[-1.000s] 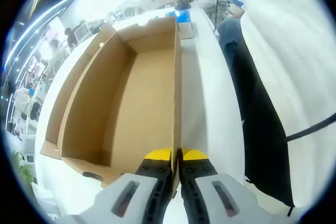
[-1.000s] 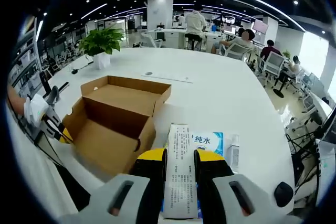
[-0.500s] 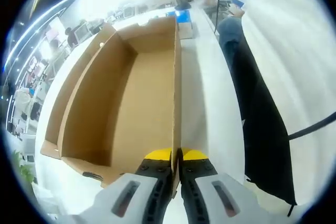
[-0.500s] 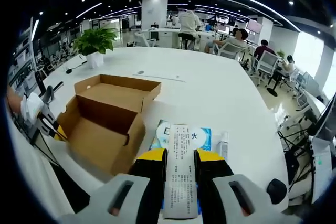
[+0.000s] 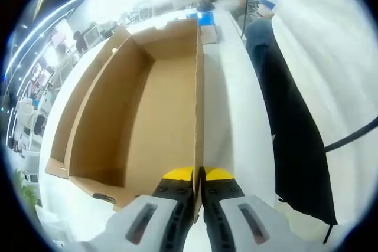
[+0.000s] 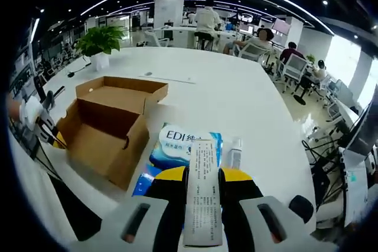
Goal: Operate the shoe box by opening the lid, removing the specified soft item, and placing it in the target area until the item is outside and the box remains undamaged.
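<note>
A: Start at the near end. What is the right hand-held gripper (image 6: 202, 176) doing?

B: Its jaws are pinched on a white printed label strip that rises between them. Just beyond it lies the soft pack (image 6: 186, 146), blue and white, on the white surface (image 6: 248, 110) beside the shoe box (image 6: 109, 125). I can't tell whether the strip belongs to the pack.

A: So the soft item is already out?

B: As I judge it, yes. The pack lies outside the box, close to its near corner, and the box stands open with its lid flap folded back. A small white bottle (image 6: 234, 153) lies just beside the pack.

A: And the left hand-held gripper (image 5: 198, 176)?

B: Pressed together on the top edge of the box's long cardboard wall, steadying it. In the right gripper view you can see it at the box's far-left end (image 6: 54, 140).

A: Which step, then?

B: Placing, or its tail end. The next move probably calls for setting the held piece down or letting it go cleanly, then easing the left jaws off the wall without bending the cardboard.

A: What does each view add?

B: The left gripper view looks straight down into the box (image 5: 142, 116) and shows its floor bare. The right gripper view gives the pack, the bottle, a potted plant (image 6: 99, 41) and seated people far off.
</note>
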